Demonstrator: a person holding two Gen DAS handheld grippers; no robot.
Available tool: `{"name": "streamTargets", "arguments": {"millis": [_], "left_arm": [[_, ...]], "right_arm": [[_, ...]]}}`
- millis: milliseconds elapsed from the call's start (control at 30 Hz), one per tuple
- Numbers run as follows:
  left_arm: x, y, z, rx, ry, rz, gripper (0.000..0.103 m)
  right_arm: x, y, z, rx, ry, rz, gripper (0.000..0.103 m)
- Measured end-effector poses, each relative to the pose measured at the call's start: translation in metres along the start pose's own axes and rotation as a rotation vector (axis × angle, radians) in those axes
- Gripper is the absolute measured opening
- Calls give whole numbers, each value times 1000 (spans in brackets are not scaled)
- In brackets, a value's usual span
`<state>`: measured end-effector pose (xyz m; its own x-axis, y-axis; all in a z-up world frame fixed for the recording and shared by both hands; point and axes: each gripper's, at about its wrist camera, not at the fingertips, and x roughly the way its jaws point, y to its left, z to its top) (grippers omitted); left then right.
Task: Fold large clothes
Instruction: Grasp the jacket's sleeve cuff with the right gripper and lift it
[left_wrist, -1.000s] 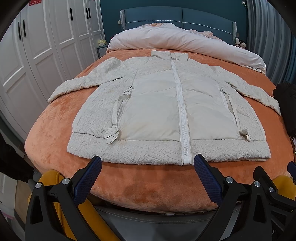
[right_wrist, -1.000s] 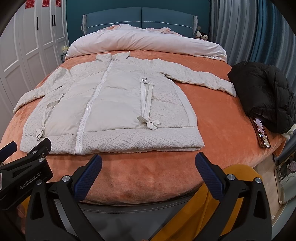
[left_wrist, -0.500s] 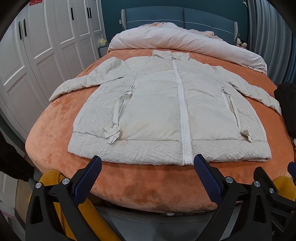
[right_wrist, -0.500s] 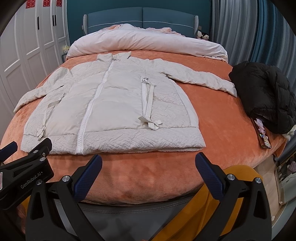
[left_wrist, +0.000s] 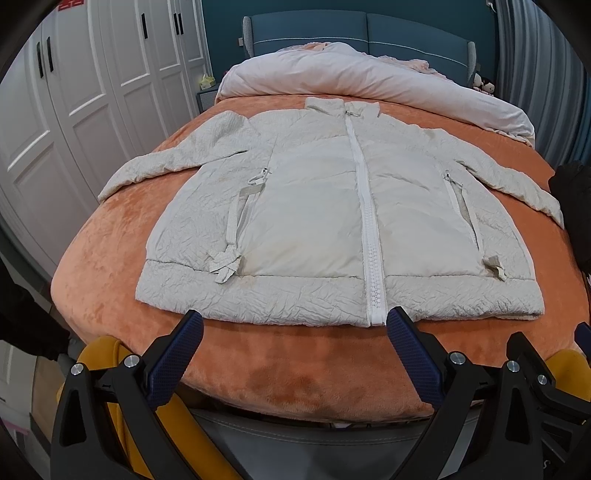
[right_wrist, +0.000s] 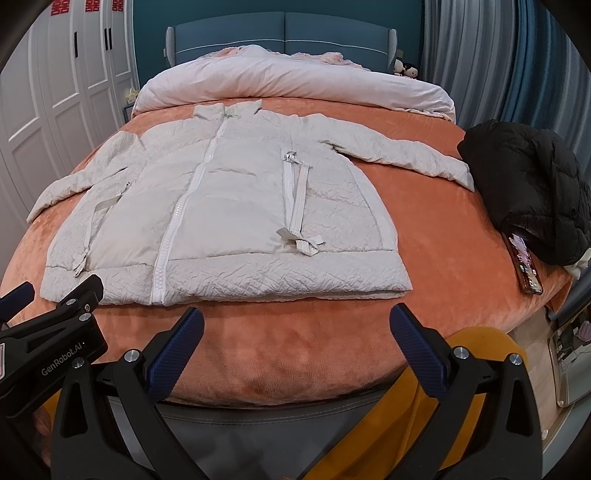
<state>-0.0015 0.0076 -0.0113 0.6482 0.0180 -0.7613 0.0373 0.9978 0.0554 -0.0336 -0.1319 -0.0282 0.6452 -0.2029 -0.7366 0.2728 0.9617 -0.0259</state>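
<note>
Short of the cream jacket, each hand-held gripper gapes wide, holding and touching nothing.

Cream crinkle-textured jacket – white zipper; orange blanket; black jacket.

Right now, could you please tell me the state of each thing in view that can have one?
Cream jacket: spread flat, face up, zipped, sleeves out, unfolded.
Black jacket: bunched in a heap at the bed's right edge.
Phone: lying flat, screen lit.
Pink duvet: rolled back toward the headboard.
Left tongs: open, empty.
Right tongs: open, empty.
</note>
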Motion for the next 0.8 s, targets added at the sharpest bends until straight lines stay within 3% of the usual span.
{"name": "streamTargets", "arguments": {"millis": [367, 500, 633, 800], "left_arm": [[5, -3, -3, 5, 18, 0, 96], [19, 6, 7, -26, 51, -49, 97], [31, 22, 29, -68, 33, -45, 97], [49, 27, 62, -48, 4, 49, 97]], "right_arm": [[8, 1, -6, -4, 18, 12, 98], [23, -8, 3, -7, 46, 45, 98], [49, -51, 35, 88, 53, 78, 98], [94, -131, 91, 255, 55, 99, 98]]}}
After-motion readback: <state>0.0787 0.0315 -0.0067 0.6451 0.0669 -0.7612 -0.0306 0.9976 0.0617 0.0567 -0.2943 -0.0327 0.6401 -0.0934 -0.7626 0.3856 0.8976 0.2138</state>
